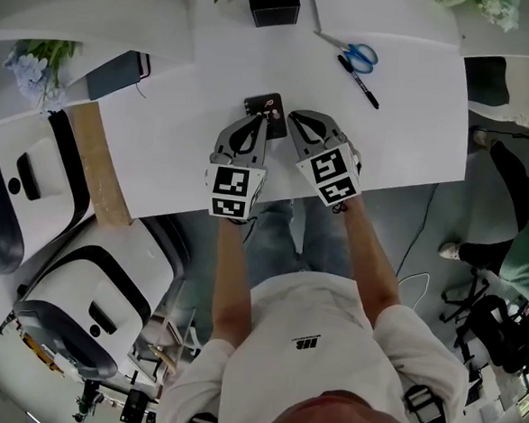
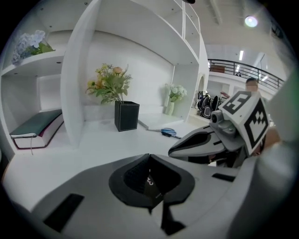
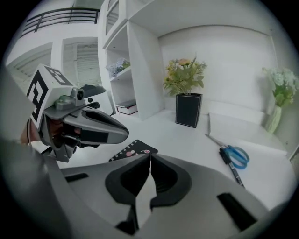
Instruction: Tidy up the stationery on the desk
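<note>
one black card [image 1: 265, 102] pinched in left gripper [image 2: 149, 157] fingers; right gripper [image 3: 149, 157] fingers closed, empty.

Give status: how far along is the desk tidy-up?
Barely started. Done: nothing visible. In hand: nothing; left tongs and right tongs are shut, hovering at the small dark notebook. Remaining: notebook, scissors and pen all lie loose on the desk.

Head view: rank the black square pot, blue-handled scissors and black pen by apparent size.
1. Black square pot, partly cut by the frame edge
2. Blue-handled scissors
3. Black pen, nearly as long as the scissors but thinner
</note>
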A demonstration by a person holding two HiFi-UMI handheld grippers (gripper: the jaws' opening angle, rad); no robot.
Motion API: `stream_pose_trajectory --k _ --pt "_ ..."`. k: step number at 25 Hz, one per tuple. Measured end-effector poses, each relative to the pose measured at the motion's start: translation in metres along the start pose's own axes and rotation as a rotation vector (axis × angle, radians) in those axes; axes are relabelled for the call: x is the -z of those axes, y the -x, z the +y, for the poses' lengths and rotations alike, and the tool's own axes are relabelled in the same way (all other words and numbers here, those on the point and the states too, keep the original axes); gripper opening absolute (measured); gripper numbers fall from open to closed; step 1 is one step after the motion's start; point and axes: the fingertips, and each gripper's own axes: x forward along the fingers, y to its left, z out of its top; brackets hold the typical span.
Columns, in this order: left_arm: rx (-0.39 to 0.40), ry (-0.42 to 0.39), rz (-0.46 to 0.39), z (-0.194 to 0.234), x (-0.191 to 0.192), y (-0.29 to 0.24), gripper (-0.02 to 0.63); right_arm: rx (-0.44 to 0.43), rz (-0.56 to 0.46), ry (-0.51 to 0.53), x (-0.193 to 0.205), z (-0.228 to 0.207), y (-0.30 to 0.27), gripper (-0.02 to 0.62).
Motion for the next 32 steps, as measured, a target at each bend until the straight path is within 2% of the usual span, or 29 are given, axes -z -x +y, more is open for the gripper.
stream_pose_trajectory --k 16,26,32 --pt "0.155 -0.041 0.017 -0.055 -0.032 -0.065 0.000 0.222 0.043 -0.061 0.031 -0.114 0.040 -0.002" --pt "0.241 -0.090 0.041 -0.092 -0.040 -0.101 0.000 0.290 0.062 -0.077 0.045 -0.154 0.050 0.006" --pt "0.264 -0.102 0.050 -0.103 -0.044 -0.115 0.000 0.294 0.105 -0.086 0.062 -0.171 0.047 0.029"
